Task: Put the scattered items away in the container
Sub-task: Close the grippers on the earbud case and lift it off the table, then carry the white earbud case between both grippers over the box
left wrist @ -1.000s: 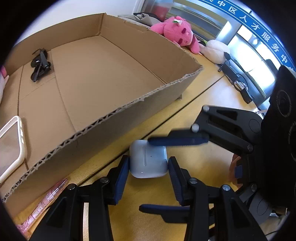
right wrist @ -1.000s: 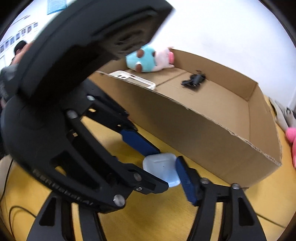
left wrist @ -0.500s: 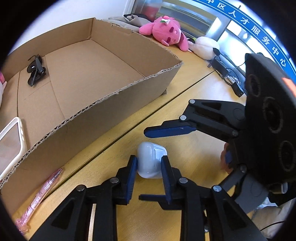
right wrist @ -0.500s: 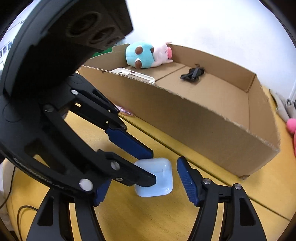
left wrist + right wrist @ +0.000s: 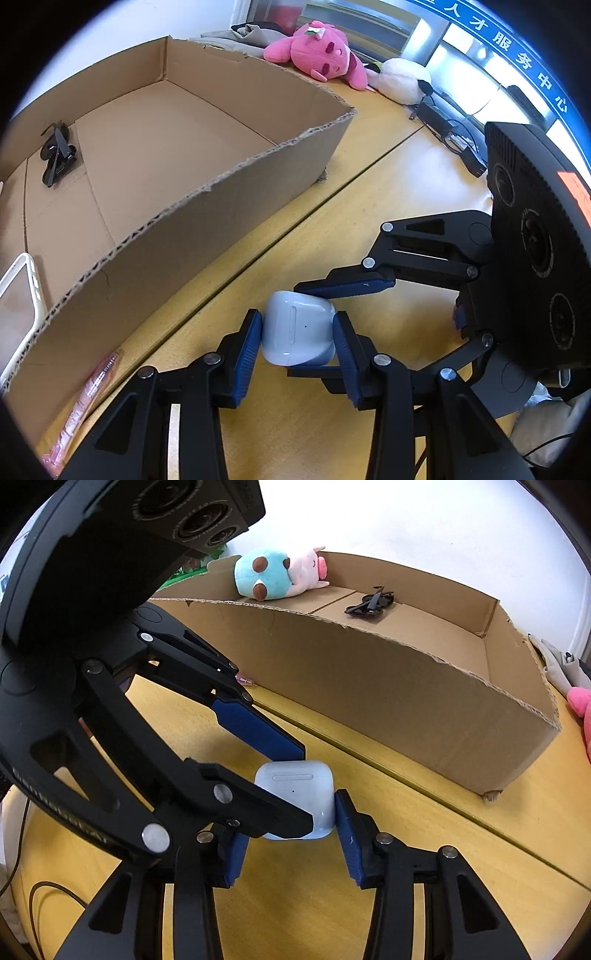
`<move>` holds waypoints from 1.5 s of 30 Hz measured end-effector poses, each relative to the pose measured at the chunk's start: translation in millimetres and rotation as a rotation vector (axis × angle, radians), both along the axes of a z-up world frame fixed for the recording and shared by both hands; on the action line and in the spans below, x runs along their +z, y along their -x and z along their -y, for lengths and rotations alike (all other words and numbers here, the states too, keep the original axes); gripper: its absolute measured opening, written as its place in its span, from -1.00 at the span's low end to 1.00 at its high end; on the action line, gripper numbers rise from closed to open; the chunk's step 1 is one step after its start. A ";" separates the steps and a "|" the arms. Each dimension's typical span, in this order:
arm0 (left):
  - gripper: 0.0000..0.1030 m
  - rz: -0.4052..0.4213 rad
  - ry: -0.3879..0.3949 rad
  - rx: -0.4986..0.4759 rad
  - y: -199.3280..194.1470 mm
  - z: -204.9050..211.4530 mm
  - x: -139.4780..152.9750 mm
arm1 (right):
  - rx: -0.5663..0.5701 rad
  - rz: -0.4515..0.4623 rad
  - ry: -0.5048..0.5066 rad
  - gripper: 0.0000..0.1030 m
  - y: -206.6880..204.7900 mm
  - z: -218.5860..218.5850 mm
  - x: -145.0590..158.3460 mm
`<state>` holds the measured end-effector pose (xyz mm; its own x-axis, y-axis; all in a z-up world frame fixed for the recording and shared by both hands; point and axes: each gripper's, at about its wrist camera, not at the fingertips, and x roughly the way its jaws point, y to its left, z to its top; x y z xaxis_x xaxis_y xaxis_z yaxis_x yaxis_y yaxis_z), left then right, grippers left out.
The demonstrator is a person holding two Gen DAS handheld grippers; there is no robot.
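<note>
A white earbud case (image 5: 297,328) lies on the yellow table, just in front of the cardboard box (image 5: 221,181). My left gripper (image 5: 295,325) has its blue pads against the case's left and right sides while its jaws are opening. From the right, my right gripper (image 5: 297,328) reaches in with one finger over the case and one under it, its jaws closing. In the right wrist view the case (image 5: 295,786) sits between the right gripper (image 5: 288,823) pads, with the left gripper (image 5: 304,786) crossing in front.
The box (image 5: 406,701) holds black sunglasses (image 5: 55,158), a phone case (image 5: 18,306) and a blue-and-pink plush (image 5: 273,576). A pink pen (image 5: 88,391) lies on the table along the box's near wall. A pink plush (image 5: 317,55), a white plush (image 5: 402,79) and cables (image 5: 450,136) lie beyond.
The case turned from standing on its narrow edge to showing its broad face. My left jaws narrowed, then widened around it. My right jaws spread wide, then came in against it.
</note>
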<state>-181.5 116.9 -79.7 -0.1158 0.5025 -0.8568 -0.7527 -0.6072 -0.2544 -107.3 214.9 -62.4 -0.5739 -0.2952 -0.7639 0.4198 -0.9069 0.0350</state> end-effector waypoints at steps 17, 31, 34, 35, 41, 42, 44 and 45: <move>-0.62 -0.098 -0.159 0.089 6.6 42.6 79.0 | 0.020 -0.175 -0.055 -0.08 -2.3 24.1 72.1; -0.34 0.054 -0.367 0.048 6.8 84.7 89.8 | 0.076 -0.268 -0.044 -0.08 -16.6 47.7 86.0; -0.62 0.069 -0.348 0.065 11.7 86.1 88.7 | 0.081 -0.267 -0.056 -0.08 -17.0 48.0 86.3; -0.68 0.081 -0.355 0.066 13.6 87.1 88.8 | 0.084 -0.267 -0.057 -0.08 -16.9 47.6 87.2; -0.28 0.103 -0.398 0.078 24.9 95.3 90.6 | 0.113 -0.288 -0.074 -0.08 -16.8 44.6 97.3; -0.13 0.111 -0.402 0.081 27.2 95.9 88.7 | 0.119 -0.288 -0.074 -0.08 -16.4 44.3 98.6; -0.10 0.138 -0.414 0.067 29.6 94.7 83.5 | 0.130 -0.290 -0.074 -0.08 -16.3 44.9 99.9; -0.10 0.149 -0.416 0.053 29.2 92.5 80.6 | 0.134 -0.290 -0.073 -0.08 -16.4 45.4 100.0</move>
<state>-210.7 24.4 0.9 -0.0414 0.8047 -0.5923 -0.6596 -0.4672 -0.5887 -90.9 169.5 37.6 -0.7304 -0.3334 -0.5960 0.5187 -0.8386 -0.1666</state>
